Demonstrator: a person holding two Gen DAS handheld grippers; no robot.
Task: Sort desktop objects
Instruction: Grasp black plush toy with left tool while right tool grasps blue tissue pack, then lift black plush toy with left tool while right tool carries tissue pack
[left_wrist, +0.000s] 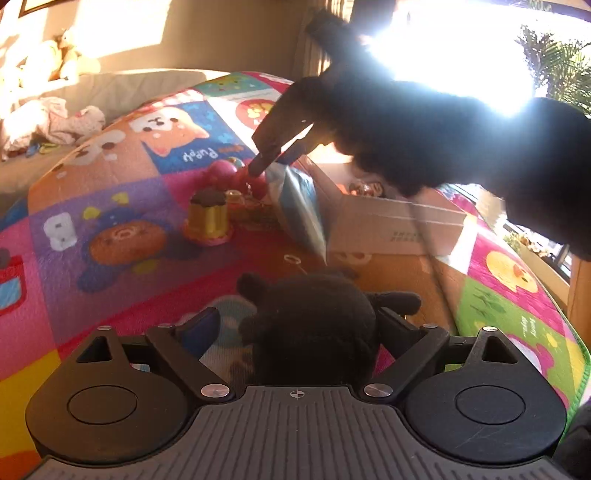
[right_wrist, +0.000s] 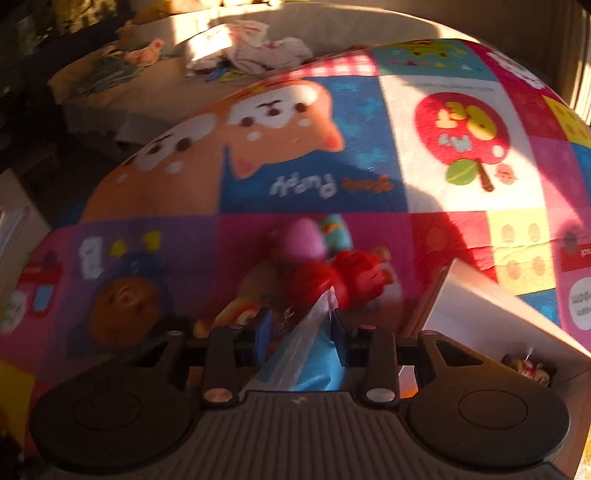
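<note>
Pinching a blue-and-clear plastic packet (right_wrist: 310, 350) between its fingers, the right gripper (right_wrist: 301, 325) hangs just beside the white cardboard box (right_wrist: 491, 317) — the left gripper (left_wrist: 299, 325), spread wide, straddles a black plush toy (left_wrist: 314, 321).

The right hand-held gripper (right_wrist: 301, 325) has its jaws closed on a blue-and-clear plastic packet (right_wrist: 310, 354). Just beyond lie a red toy (right_wrist: 343, 277) and a pink egg (right_wrist: 303, 240) (both blurred) on the colourful cartoon mat (right_wrist: 295, 147). An open cardboard box (right_wrist: 491, 314) sits right.
</note>
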